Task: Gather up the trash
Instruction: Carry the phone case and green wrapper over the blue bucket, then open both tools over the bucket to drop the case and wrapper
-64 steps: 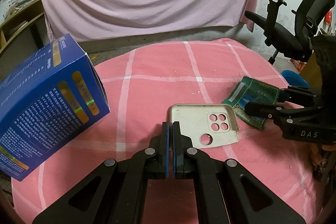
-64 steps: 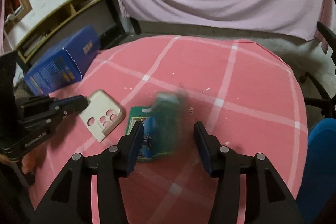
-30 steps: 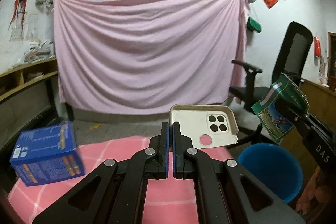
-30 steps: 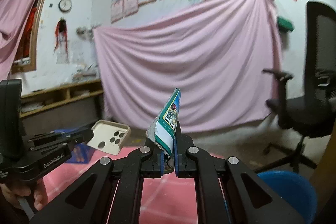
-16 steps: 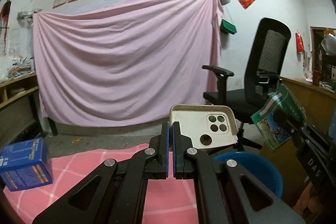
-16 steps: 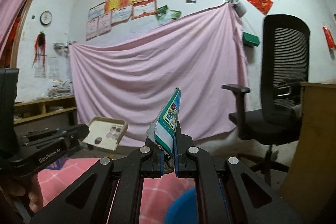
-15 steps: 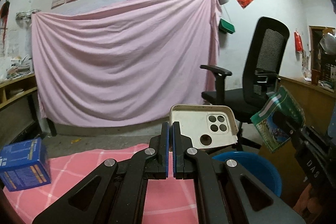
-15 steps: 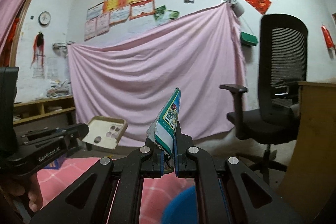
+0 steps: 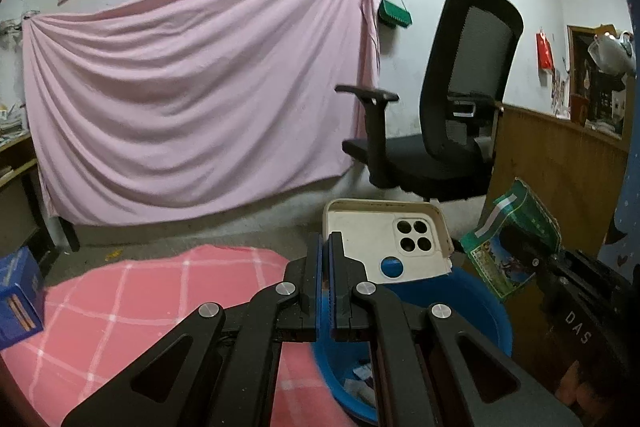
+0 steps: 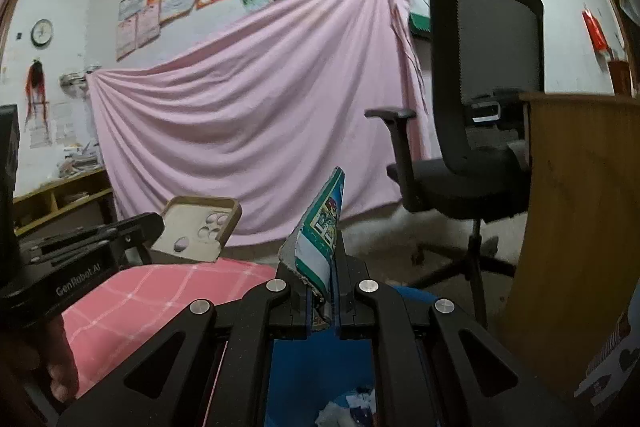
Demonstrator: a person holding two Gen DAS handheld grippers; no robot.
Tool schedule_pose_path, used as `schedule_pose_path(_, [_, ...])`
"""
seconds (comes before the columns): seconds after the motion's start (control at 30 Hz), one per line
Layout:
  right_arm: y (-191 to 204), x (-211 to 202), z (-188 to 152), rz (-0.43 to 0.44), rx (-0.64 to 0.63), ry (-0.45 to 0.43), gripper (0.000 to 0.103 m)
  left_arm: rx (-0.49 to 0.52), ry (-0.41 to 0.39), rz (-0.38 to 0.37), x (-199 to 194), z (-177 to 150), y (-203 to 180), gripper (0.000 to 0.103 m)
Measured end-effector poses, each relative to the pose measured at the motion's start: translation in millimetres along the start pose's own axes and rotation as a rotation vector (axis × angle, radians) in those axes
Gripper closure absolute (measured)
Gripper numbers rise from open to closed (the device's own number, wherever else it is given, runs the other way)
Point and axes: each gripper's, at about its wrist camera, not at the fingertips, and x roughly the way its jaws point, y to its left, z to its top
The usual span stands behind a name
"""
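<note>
My left gripper [image 9: 325,251] is shut on the edge of a cream phone case [image 9: 384,241], holding it in the air over a blue bin [image 9: 476,311]. The case also shows in the right wrist view [image 10: 198,229]. My right gripper [image 10: 322,291] is shut on a green printed wrapper [image 10: 324,227], which stands up between the jaws above the blue bin [image 10: 320,367]. The wrapper also shows at the right of the left wrist view [image 9: 510,247]. Scraps of paper lie at the bottom of the bin.
A table with a pink checked cloth [image 9: 152,299] lies to the left, with a blue box [image 9: 18,291] at its far left. A black office chair [image 9: 448,131] stands behind the bin. A wooden cabinet [image 10: 576,219] is to the right. A pink sheet [image 9: 192,99] hangs on the wall.
Both grippers have lifted their items off the table and swung right. The blue bin now sits directly under them, closer than half a second ago.
</note>
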Motion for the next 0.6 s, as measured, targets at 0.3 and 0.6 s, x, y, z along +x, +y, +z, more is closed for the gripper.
schedule_pose_path(0.3, [-24.2,10.6,-12.7,-0.027,0.054,0.087,0.098,-0.02,0.112,-0.04,31.5,-7.3,-11.7,0.102])
schedule_pose_path(0.6, [-35.6,19.8,-20.3,-0.033,0.102,0.162,0.097,-0.06,0.218,-0.087,50.4,-9.9,-12.4,0.098])
